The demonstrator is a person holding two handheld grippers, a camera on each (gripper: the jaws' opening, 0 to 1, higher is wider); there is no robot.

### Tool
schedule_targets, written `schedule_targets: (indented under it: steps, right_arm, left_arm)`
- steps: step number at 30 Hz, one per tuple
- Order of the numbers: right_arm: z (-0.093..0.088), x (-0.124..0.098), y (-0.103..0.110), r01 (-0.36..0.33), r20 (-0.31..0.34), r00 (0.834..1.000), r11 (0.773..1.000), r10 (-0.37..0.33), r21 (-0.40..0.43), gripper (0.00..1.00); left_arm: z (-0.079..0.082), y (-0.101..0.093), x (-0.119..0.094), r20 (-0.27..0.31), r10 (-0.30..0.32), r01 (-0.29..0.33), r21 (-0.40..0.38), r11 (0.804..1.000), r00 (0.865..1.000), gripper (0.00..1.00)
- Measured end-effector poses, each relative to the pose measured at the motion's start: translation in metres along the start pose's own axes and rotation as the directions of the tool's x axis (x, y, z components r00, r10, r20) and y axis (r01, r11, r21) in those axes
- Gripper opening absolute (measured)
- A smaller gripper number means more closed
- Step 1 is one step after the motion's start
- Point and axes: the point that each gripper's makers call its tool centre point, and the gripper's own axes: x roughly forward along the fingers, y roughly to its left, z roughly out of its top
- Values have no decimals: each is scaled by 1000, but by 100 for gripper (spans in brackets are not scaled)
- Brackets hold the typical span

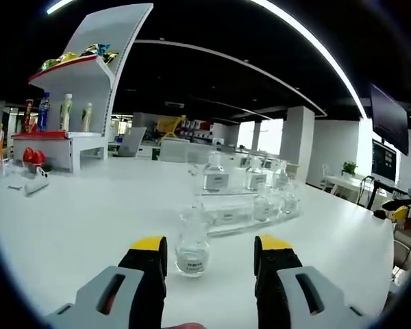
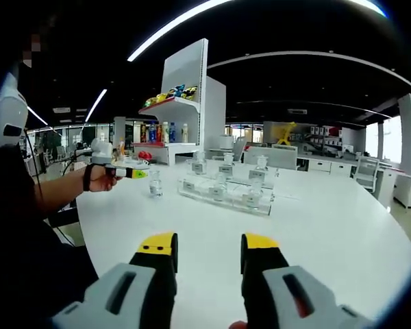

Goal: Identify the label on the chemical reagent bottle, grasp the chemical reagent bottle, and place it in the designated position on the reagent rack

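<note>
A small clear reagent bottle (image 1: 192, 247) with a white label stands on the white table (image 1: 89, 219), just beyond my left gripper (image 1: 209, 247), whose yellow-tipped jaws stand open on either side of it without touching. Behind it a clear two-tier reagent rack (image 1: 250, 205) holds several labelled bottles. From the right gripper view the same loose bottle (image 2: 155, 185) stands left of the rack (image 2: 226, 188), with the left gripper (image 2: 133, 171) held by a person's hand beside it. My right gripper (image 2: 209, 247) is open over bare table, well short of the rack.
A white shelf unit (image 1: 79, 103) with drinks and snacks stands at the table's far left; it shows again as the shelf unit (image 2: 181, 116) behind the rack. A person's arm (image 2: 61, 188) reaches in from the left. Desks and monitors lie beyond the table's right edge.
</note>
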Motion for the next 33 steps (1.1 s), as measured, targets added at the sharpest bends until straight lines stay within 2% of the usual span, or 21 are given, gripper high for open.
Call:
schedule_targets:
  steps: [6,17,24,33]
  right_arm:
    - [-2,-1,0,3,-1,1000,1000,-3,9,36]
    - [-3,-5,-2,10,-3,1000,1000,-10,16,36]
    - [-5,-5,-2,9,-8,1000,1000,-9,22,35]
    - [-8,-6,-3,12,-14,1000,1000,-12,25,35]
  left_arm:
    - [-1,8,12,21,31,-32,26,999,999,50]
    - [-8,1,28,38,20,-22,35,999,999,49]
    - [-8,2,37,59,26,-32,88,996,998,47]
    - [-7,8,44,81,43,-50,83,995,996,42]
